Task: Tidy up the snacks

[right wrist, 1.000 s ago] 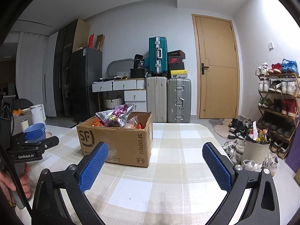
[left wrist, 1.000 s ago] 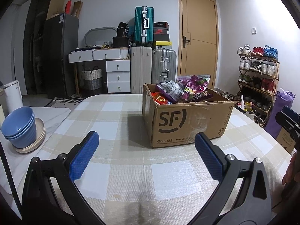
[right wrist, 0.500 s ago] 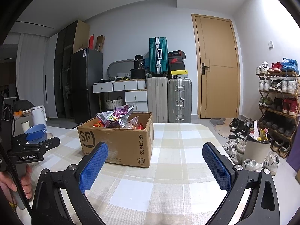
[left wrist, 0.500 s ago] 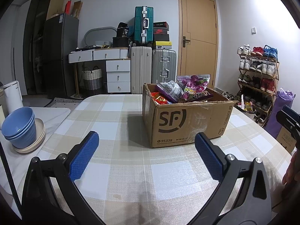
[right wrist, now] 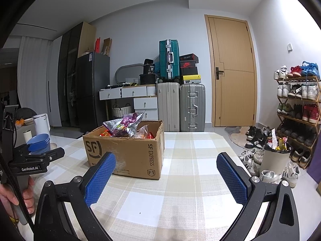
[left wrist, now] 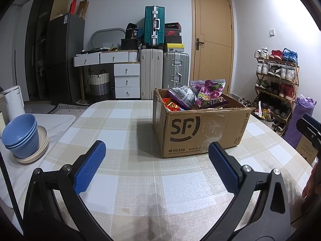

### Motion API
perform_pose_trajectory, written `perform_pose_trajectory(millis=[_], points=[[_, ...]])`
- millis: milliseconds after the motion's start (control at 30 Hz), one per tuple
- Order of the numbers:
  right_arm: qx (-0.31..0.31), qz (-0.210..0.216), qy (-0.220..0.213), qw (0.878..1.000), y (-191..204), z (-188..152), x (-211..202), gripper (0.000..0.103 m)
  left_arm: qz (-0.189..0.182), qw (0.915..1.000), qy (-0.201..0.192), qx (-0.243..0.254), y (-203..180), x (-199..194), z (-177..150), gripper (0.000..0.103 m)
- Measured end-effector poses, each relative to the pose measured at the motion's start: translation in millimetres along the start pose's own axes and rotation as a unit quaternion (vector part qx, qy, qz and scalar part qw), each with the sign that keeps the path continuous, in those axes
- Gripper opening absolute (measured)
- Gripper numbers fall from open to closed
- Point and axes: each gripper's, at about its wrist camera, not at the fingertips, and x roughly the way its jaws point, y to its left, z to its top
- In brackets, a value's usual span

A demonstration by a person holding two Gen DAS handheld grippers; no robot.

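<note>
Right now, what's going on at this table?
A person holds a two-finger gripper in each hand over a checked table. The left gripper and right gripper are both open and empty, apart from everything. An open cardboard box full of snack packets stands on the table ahead of them, untouched. Blue bowls sit stacked off to the left. No snack has been taken out yet.

One cardboard box [left wrist: 200,124], three suitcases [left wrist: 154,26], three stacked blue bowls [left wrist: 21,134], two hand-held grippers [left wrist: 156,168]
</note>
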Motion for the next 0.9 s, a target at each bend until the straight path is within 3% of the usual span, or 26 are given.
perform_pose_trajectory(millis=[900], points=[[0.001,0.000,0.002,1.000,0.2,-0.3,0.7,0.102,0.011,0.9999,0.001,-0.012,2.0,0.6,-5.8,0.102]])
